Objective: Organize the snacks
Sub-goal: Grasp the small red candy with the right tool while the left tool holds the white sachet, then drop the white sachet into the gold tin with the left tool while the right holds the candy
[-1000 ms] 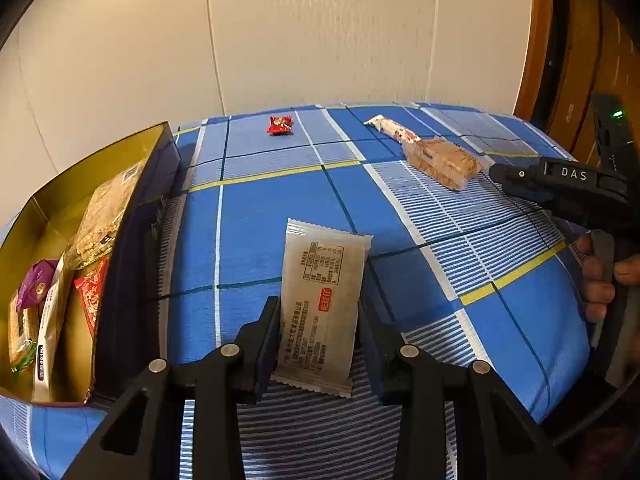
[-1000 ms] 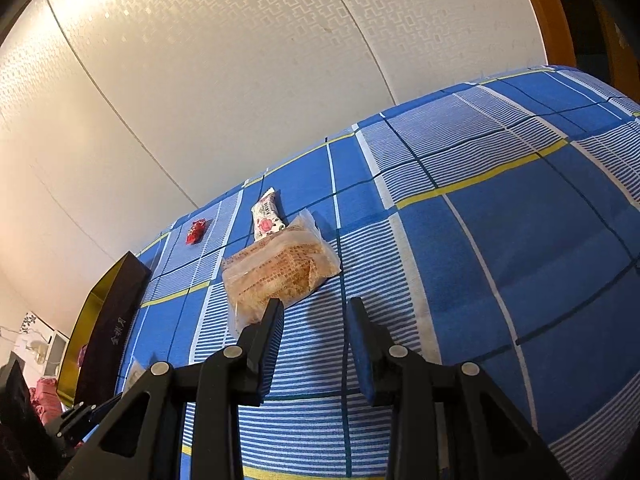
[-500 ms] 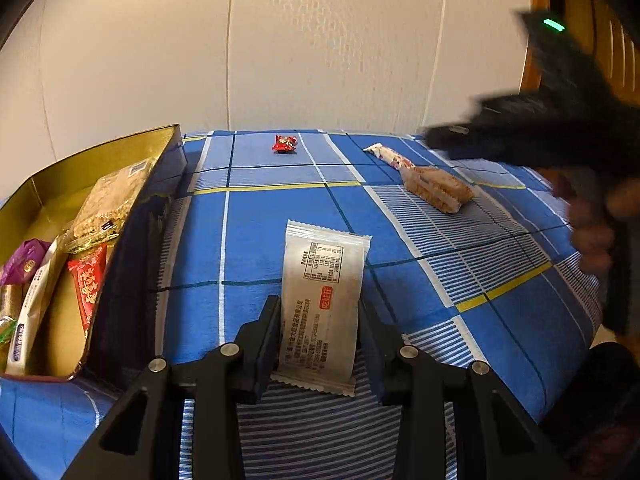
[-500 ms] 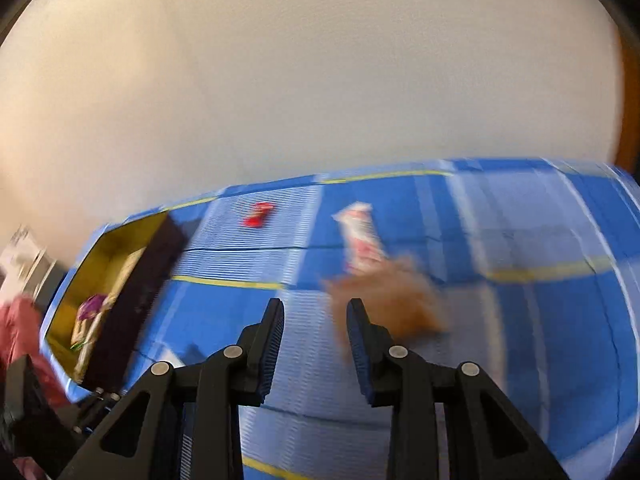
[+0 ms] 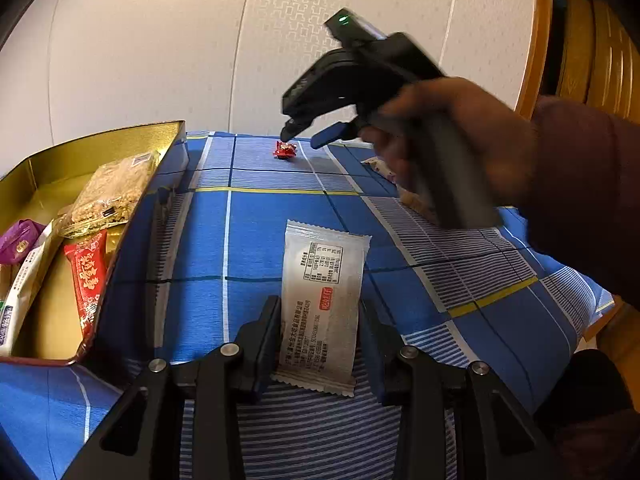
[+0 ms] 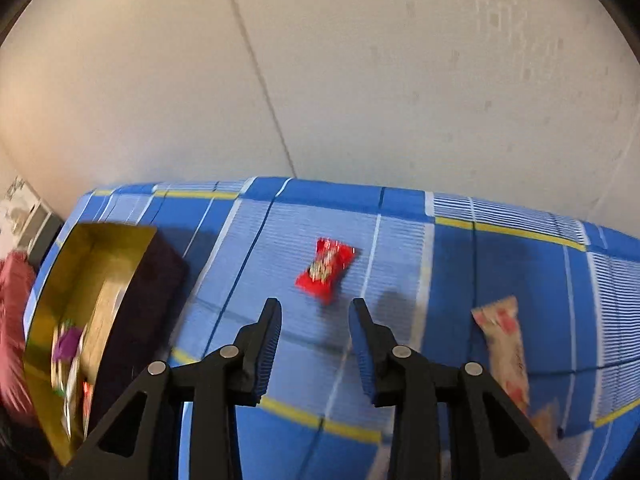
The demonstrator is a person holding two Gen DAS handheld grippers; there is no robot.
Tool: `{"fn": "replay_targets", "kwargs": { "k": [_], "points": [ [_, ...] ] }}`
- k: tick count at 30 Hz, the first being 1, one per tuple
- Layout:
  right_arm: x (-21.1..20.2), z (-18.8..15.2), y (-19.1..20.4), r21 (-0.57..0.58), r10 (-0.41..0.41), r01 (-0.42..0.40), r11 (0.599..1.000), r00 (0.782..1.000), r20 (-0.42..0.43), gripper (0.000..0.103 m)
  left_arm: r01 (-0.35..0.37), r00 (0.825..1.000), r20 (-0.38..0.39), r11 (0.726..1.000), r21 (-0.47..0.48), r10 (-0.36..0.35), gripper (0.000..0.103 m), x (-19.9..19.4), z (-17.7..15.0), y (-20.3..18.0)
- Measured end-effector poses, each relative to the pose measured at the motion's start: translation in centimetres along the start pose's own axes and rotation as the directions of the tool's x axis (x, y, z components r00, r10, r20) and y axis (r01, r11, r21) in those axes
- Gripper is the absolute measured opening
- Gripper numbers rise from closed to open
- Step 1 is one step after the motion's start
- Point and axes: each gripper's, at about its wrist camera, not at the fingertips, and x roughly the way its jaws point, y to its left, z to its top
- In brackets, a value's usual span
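My left gripper is shut on a white snack packet, low over the blue checked cloth. My right gripper hovers above the far side of the table, held in a person's hand. In the right wrist view its jaws are opening, with nothing between them. A small red candy lies just beyond those fingertips and also shows in the left wrist view. The open gold tin stands at the left.
The tin holds a rice-cracker pack, a red packet, a purple candy and more. A long pink-and-white bar lies right of the candy. Beyond the table stands a white wall, with a wooden frame at right.
My right gripper swept left across the table, from the cracker pack to above the red candy, and its jaws widened a little. The left gripper turned slightly, packet still between its fingers.
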Motion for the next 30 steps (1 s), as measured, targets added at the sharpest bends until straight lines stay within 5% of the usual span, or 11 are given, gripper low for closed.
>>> {"fn": "replay_targets", "kwargs": {
  "k": [8, 11, 15, 23, 30],
  "points": [
    [3.4, 2.8, 0.5, 0.055, -0.059, 0.059, 0.997, 0.998, -0.004, 0.035, 0.008, 1.0, 0.004, 1.0, -0.015, -0.008, 0.038, 0.0, 0.0, 0.1],
    [4.6, 2.6, 1.3, 0.003, -0.105, 0.105, 0.994, 0.994, -0.039, 0.021, 0.007, 1.0, 0.004, 1.0, -0.017, -0.007, 0.038, 0.0, -0.1, 0.0],
    [4.0, 1.2, 1.4, -0.034, -0.105, 0.104, 0.994, 0.994, -0.035, 0.019, 0.01, 1.0, 0.006, 1.0, -0.028, -0.009, 0.039, 0.0, -0.1, 0.1],
    [-1.8, -6.8, -0.1, -0.088, -0.024, 0.017, 0.996, 0.997, -0.071, 0.019, 0.003, 1.0, 0.004, 0.999, -0.045, -0.002, 0.039, 0.1, 0.0, 0.0],
    [-7.2, -13.8, -1.7, -0.125, -0.057, 0.051, 0.991, 0.997, -0.048, 0.02, -0.015, 1.0, -0.009, 0.999, -0.037, 0.014, 0.039, 0.5, 0.3, -0.1]
  ]
}}
